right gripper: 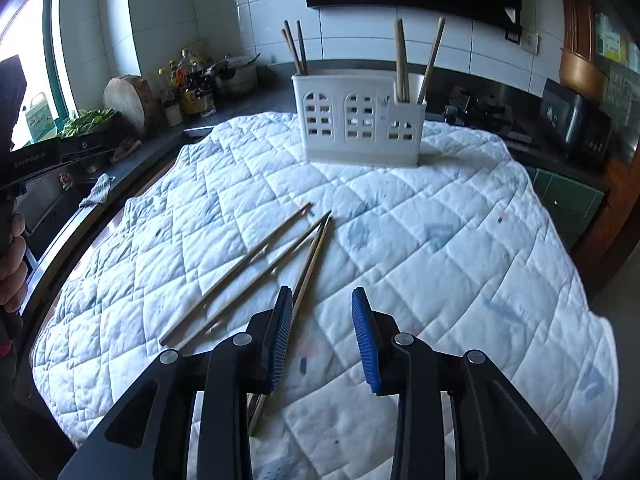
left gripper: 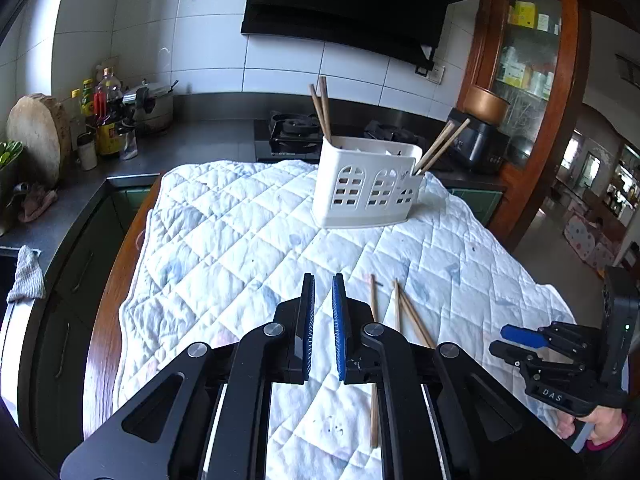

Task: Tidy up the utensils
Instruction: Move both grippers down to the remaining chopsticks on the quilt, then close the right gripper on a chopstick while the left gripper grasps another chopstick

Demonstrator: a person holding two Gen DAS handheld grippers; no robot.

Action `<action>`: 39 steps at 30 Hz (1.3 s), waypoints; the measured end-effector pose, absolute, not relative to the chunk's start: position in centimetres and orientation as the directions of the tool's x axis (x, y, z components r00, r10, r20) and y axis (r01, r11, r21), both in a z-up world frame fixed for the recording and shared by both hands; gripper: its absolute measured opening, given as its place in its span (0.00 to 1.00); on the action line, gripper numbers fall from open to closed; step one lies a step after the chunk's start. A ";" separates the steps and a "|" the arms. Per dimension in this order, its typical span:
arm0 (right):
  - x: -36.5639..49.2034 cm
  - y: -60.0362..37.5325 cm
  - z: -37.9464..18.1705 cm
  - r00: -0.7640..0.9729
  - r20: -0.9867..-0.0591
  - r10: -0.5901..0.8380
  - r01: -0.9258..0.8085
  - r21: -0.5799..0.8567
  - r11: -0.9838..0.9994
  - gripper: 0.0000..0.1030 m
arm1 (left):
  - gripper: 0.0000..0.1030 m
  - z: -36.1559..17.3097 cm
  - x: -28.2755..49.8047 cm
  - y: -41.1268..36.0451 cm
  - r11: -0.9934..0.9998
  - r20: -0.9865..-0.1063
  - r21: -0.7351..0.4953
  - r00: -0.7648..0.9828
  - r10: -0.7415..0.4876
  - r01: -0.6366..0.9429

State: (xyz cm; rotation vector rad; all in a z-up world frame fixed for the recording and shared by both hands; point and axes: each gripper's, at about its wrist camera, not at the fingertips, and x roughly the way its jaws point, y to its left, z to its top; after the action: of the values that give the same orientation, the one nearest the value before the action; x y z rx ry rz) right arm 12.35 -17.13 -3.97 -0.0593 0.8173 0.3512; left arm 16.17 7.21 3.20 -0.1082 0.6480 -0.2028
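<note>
Thin wooden chopsticks (right gripper: 256, 264) lie loose, their near ends hidden beneath the released right gripper (right gripper: 320, 336); left gripper (left gripper: 323, 320) clenched, empty.

chopsticks (right gripper: 256, 264) on quilt (right gripper: 440, 240), caddy (right gripper: 360, 120) behind

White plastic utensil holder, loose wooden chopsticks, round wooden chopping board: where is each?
White plastic utensil holder (right gripper: 360, 120), right wrist view, front wall.
Loose wooden chopsticks (right gripper: 256, 256), right wrist view, mid-shaft.
Round wooden chopping board (left gripper: 38, 136), left wrist view, flat face.

Left gripper (left gripper: 323, 280) fingers nearly together, empty; right gripper (right gripper: 322, 292) fingers apart, empty, angled down.
</note>
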 end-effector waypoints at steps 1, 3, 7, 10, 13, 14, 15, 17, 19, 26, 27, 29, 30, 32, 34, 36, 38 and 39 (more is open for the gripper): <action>12.0 -16.8 -4.7 0.619 -0.732 0.283 -0.327 0.088 0.941 0.27 | 0.09 2.7 15.7 7.4 0.975 -0.592 -0.166 0.776 -0.218 0.147; 11.4 -16.2 -5.9 0.600 -0.746 0.289 -0.329 0.099 0.939 0.22 | 0.09 1.6 14.8 7.9 0.976 -0.602 -0.174 0.771 -0.209 0.129; 11.1 -15.3 -7.5 0.580 -0.760 0.292 -0.307 0.128 0.943 0.16 | 0.09 -0.2 13.5 8.5 0.978 -0.623 -0.181 0.757 -0.196 0.104; 11.4 -15.1 -8.1 0.572 -0.769 0.286 -0.289 0.138 0.947 0.13 | 0.09 -1.2 12.8 8.8 0.977 -0.635 -0.192 0.747 -0.196 0.093; 11.6 -15.0 -8.5 0.570 -0.774 0.277 -0.272 0.141 0.952 0.11 | 0.09 -2.0 12.5 9.2 0.976 -0.647 -0.201 0.737 -0.198 0.086; 11.7 -15.0 -8.7 0.569 -0.775 0.276 -0.267 0.143 0.953 0.10 | 0.09 -2.3 12.5 9.3 0.976 -0.650 -0.201 0.734 -0.194 0.080; 11.8 -15.0 -8.8 0.569 -0.775 0.275 -0.264 0.144 0.954 0.10 | 0.09 -2.6 12.4 9.4 0.976 -0.654 -0.204 0.731 -0.195 0.077; 11.8 -15.1 -8.7 0.575 -0.771 0.274 -0.256 0.148 0.955 0.08 | 0.09 -3.1 12.4 9.6 0.974 -0.660 -0.214 0.724 -0.199 0.072; 11.9 -15.2 -8.8 0.569 -0.776 0.272 -0.251 0.152 0.956 0.08 | 0.09 -3.4 12.4 9.8 0.974 -0.667 -0.216 0.719 -0.197 0.066; 12.0 -14.4 -9.0 0.568 -0.786 0.245 -0.254 0.115 0.960 0.08 | 0.09 -4.1 12.6 9.9 0.972 -0.678 -0.228 0.707 -0.201 0.057; 12.0 -14.3 -9.0 0.572 -0.786 0.235 -0.252 0.104 0.962 0.08 | 0.09 -4.2 12.7 9.8 0.972 -0.680 -0.230 0.705 -0.203 0.058; 11.9 -14.1 -9.1 0.579 -0.787 0.213 -0.251 0.077 0.965 0.08 | 0.09 -4.4 12.7 9.6 0.970 -0.683 -0.233 0.700 -0.210 0.064; 11.9 -14.1 -9.1 0.584 -0.787 0.201 -0.247 0.063 0.967 0.08 | 0.09 -4.5 12.7 9.5 0.970 -0.684 -0.232 0.698 -0.212 0.067; 12.0 -13.9 -9.1 0.587 -0.789 0.181 -0.244 0.041 0.969 0.09 | 0.09 -4.6 12.7 9.1 0.970 -0.687 -0.231 0.694 -0.216 0.073; 12.2 -13.7 -9.3 0.579 -0.798 0.169 -0.238 0.033 0.971 0.09 | 0.09 -4.7 12.8 8.9 0.970 -0.688 -0.232 0.691 -0.220 0.077; 12.3 -13.5 -9.7 0.591 -0.795 0.141 -0.234 -0.002 0.972 0.08 | 0.09 -4.8 12.7 8.7 0.969 -0.689 -0.235 0.690 -0.223 0.079; 12.2 -13.4 -9.8 0.593 -0.792 0.141 -0.229 0.002 0.973 0.08 | 0.09 -4.8 12.6 8.6 0.968 -0.688 -0.237 0.689 -0.228 0.084; 12.2 -13.5 -9.8 0.593 -0.791 0.151 -0.227 0.015 0.974 0.08 | 0.09 -4.9 12.6 8.5 0.968 -0.688 -0.237 0.689 -0.229 0.085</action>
State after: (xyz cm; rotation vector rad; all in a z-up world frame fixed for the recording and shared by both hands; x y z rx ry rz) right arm 12.24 -13.53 -9.82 -0.0902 0.9096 0.2198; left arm 12.59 8.48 -4.90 -0.1922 0.7932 -0.1766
